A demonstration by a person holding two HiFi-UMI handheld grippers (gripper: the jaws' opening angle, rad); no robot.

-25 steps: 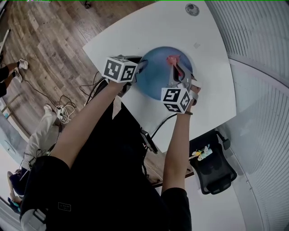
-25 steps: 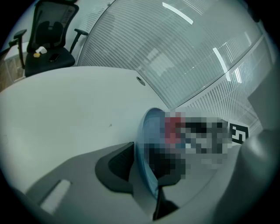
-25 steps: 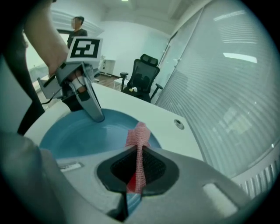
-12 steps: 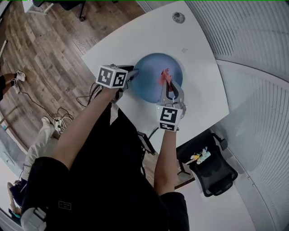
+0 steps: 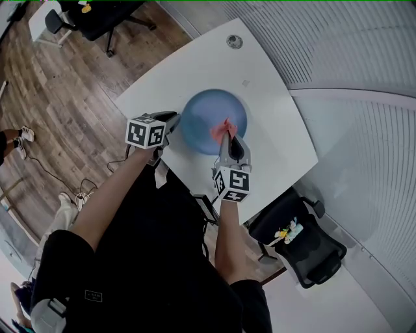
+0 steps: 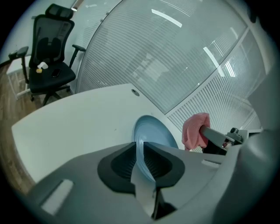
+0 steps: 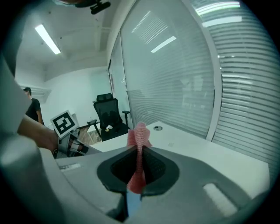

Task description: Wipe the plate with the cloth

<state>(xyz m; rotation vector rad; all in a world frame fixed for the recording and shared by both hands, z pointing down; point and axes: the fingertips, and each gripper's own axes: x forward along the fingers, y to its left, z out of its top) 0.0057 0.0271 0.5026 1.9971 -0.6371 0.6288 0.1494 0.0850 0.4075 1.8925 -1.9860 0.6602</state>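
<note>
A round blue plate (image 5: 205,114) is on the white table (image 5: 273,130). My left gripper (image 5: 175,122) holds its left rim; its jaws have just been closing, and the rim now sits pinched between the pads. In the left gripper view the plate (image 6: 153,131) runs away from the left gripper (image 6: 140,153) and looks tilted, held edge raised. My right gripper (image 5: 227,133) is shut on a pink cloth (image 5: 220,130) over the plate's near right part. The cloth (image 7: 139,135) pokes up between the pads of the right gripper (image 7: 141,166). From the left gripper view the cloth (image 6: 192,129) hangs beside the plate.
A black office chair (image 5: 305,247) stands right of the table and another (image 5: 97,16) at the far left. A round grommet (image 5: 234,41) sits near the table's far edge. A glass wall with blinds curves round the right side. Cables lie on the wooden floor at the left.
The right gripper has rolled, its marker cube now turned another way, and has drawn the cloth from the plate's far part back to its near right edge. The left gripper stays at the left rim.
</note>
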